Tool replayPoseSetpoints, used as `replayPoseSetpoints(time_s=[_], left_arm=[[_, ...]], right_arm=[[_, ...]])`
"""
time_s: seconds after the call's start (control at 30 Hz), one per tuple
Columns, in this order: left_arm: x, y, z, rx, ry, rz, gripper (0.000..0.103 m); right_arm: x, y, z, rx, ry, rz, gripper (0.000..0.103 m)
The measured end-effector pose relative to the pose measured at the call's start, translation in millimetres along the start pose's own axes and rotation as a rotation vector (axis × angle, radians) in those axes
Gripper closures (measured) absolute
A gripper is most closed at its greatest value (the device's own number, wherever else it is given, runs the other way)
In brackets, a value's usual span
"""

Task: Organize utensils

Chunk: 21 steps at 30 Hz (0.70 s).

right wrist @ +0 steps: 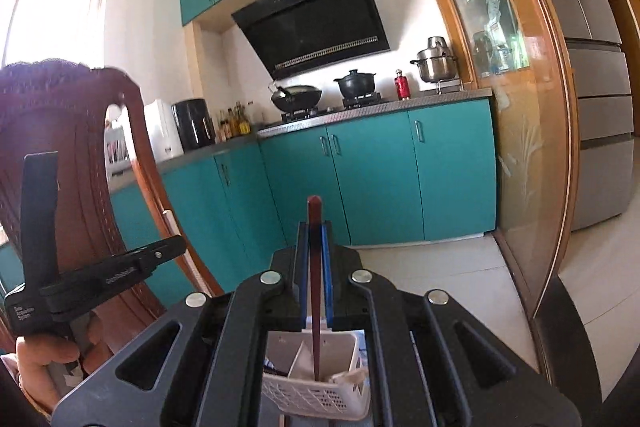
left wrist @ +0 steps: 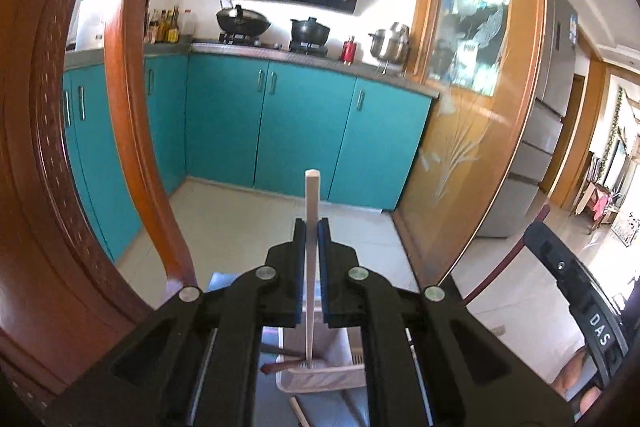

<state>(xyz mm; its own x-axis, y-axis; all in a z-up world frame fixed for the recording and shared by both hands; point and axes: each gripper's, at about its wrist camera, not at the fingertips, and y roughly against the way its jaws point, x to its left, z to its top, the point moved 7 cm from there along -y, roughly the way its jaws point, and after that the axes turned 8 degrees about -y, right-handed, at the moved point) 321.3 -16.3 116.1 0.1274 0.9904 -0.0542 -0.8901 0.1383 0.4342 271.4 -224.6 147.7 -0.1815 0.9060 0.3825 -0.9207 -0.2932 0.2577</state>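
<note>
Above the white basket [right wrist: 316,393], dark-red chopstick [right wrist: 314,267].

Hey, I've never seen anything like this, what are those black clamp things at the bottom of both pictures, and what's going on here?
No robot here: a person holds two hand-operated grippers, each with a wide-angle camera looking along its jaws. One picture comes from the left gripper, whose jaws are shut on a pale wooden chopstick. The other comes from the right gripper, shut on a dark reddish-brown chopstick. Both sticks point down into a white utensil basket below. The left gripper's handle and the person's hand also show at the right view's left edge. Behind is a kitchen with teal cabinets.
</note>
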Motion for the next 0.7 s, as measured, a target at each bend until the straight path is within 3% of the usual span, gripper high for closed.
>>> replayPoseSetpoints(time_s=[0.23, 0.3, 0.37, 0.4, 0.5, 0.6, 0.7], left_arm=[[-2, -1, -18, 0.026, -0.011, 0.028, 0.096], [-1, 2, -21, 0.022, -0.005, 0.029, 0.095], [1, 8, -20, 0.015, 0.008, 0.026, 0.087], [2, 13, -20, 0.009, 0.018, 0.021, 0.084], [0, 31, -17, -0.016, 0.016, 0.0, 0.078], [-14, 54, -13, -0.057, -0.055, -0.016, 0.072], [-26, 73, -15, -0.093, -0.138, 0.02, 0.072]], right_arm=[[-19, -2, -23, 0.061, -0.049, -0.014, 0.094], [-24, 0, -23, 0.072, -0.061, -0.016, 0.087], [-29, 10, -19, 0.058, -0.069, -0.022, 0.069], [-29, 16, -15, 0.05, -0.073, -0.018, 0.068], [-21, 44, -1, 0.017, -0.06, 0.033, 0.067], [-2, 73, 7, 0.01, -0.007, 0.121, 0.067], [23, 89, 1, 0.079, 0.084, 0.17, 0.067]])
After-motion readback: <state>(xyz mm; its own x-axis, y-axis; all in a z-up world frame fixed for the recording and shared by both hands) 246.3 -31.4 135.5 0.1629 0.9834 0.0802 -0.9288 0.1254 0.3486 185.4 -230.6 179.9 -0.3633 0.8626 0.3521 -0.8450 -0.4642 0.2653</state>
